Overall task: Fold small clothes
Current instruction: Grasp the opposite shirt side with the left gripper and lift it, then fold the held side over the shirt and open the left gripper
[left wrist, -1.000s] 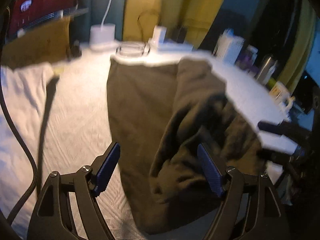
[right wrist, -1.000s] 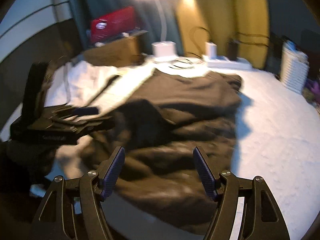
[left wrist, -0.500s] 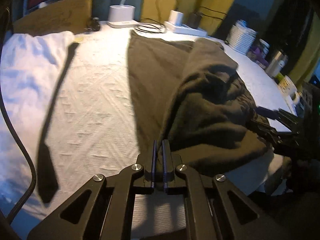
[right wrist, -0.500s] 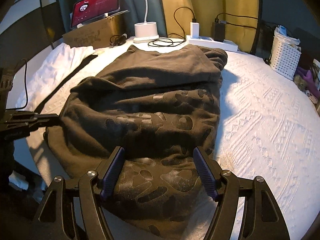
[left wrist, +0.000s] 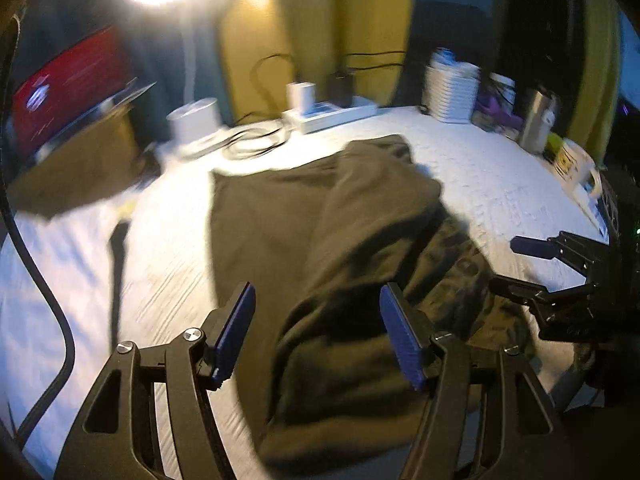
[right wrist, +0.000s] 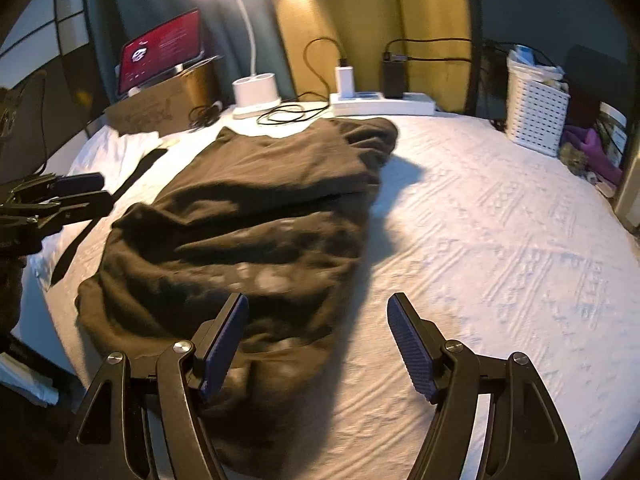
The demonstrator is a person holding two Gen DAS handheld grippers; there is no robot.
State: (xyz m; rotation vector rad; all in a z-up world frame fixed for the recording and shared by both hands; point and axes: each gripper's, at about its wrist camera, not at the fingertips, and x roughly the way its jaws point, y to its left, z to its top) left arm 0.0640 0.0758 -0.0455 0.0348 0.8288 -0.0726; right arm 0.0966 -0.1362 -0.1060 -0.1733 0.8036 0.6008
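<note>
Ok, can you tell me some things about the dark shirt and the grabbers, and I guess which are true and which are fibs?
1. The dark garment lies on the white bedspread. True.
2. The right gripper is squeezing the garment. False: its jaws stand apart with nothing pressed between them.
3. The lamp at the back is switched on. True.
4. The white basket sits on top of the garment. False: it stands apart, at the far right edge of the bed.
5. The left gripper is clamped shut. False: its jaws are opening, above the garment without pinching it.
</note>
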